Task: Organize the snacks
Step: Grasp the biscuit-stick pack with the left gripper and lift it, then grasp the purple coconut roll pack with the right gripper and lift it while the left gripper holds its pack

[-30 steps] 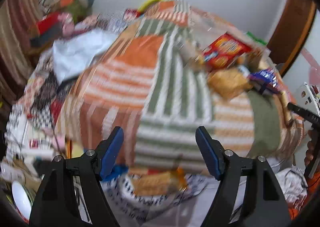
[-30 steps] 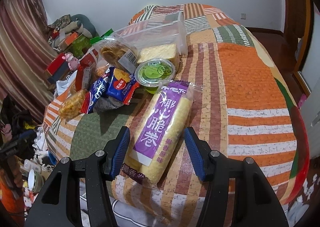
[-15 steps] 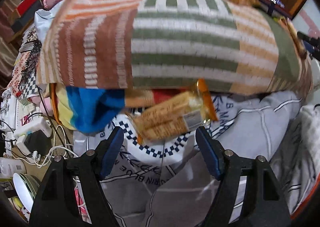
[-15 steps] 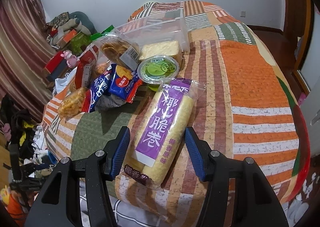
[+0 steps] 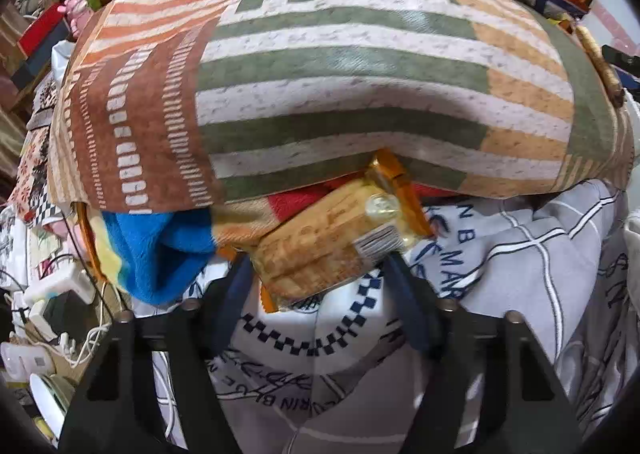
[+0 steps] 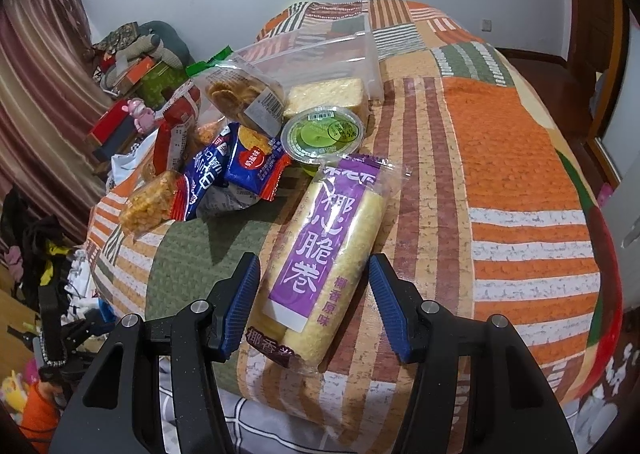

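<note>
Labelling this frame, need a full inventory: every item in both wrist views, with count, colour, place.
quilt: 1, orange, green, brown patchwork, covers bed
purple-label roll pack: 1, yellow and purple, on quilt between right jaws
green jelly cup: 1, green, behind roll pack
clear box: 1, transparent, behind cup
blue snack packs: 2, blue and red, left of cup
cookie bag: 1, clear and green, by box
orange wafer pack: 1, below quilt edge, between left jaws
grey sheet: 1, under wafer pack
left gripper: 1, black and blue, open
right gripper: 1, black and blue, open
</note>
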Tool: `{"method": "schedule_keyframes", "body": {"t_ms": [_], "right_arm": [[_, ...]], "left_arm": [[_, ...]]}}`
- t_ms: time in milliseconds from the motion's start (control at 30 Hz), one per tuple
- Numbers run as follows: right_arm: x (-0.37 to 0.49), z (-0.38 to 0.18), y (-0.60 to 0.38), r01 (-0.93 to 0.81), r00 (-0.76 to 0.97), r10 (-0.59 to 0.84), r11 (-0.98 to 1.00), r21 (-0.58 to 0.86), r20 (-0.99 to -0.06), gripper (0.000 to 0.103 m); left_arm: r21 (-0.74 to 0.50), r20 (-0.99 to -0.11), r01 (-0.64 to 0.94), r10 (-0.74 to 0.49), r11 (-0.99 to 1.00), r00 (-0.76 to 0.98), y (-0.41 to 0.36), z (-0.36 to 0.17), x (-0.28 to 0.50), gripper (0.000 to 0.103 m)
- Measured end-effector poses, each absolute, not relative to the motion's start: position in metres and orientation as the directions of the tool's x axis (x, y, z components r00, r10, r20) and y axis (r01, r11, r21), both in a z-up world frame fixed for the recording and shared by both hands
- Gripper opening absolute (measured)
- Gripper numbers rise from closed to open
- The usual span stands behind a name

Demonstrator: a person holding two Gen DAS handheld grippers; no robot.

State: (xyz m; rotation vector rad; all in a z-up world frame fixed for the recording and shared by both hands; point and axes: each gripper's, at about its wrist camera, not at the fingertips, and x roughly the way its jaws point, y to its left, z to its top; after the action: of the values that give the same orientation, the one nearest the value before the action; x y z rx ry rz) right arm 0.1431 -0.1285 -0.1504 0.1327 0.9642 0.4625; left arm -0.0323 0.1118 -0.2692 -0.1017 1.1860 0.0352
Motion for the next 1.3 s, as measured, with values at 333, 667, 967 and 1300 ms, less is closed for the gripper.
{"method": "schedule_keyframes", "body": {"t_ms": [333, 667, 967, 1300], "right_arm": [[0.143, -0.152, -0.125, -0.329, 0.475, 0.439, 0.892, 0.309, -0.762, 0.056], [0.143, -0.153, -0.128, -0.328, 0.465, 0.459, 0.883, 0.334, -0.757, 0.060], [0.144, -0.153, -0.126, -0.332, 0.463, 0.457, 0.884, 0.329, -0.760, 0.061], [0.153, -0.158, -0.102, -0.334, 0.527, 0.321, 0.930, 0.156, -0.787, 0.062]], "left_arm": [[-0.151, -0.911, -0.131, -0.086, 0.980, 0.403, 0.132, -0.280, -0.048, 0.025], [-0.075, -0.915, -0.101, -0.029, 0.992, 0.403, 0.116, -0.263, -0.047, 0.038], [-0.089, -0.908, 0.057, -0.105, 0.994, 0.406, 0.098, -0.258, -0.021, 0.064], [-0.189, -0.900, -0.027, -0.162, 0.982, 0.405, 0.129, -0.273, -0.039, 0.046]]}}
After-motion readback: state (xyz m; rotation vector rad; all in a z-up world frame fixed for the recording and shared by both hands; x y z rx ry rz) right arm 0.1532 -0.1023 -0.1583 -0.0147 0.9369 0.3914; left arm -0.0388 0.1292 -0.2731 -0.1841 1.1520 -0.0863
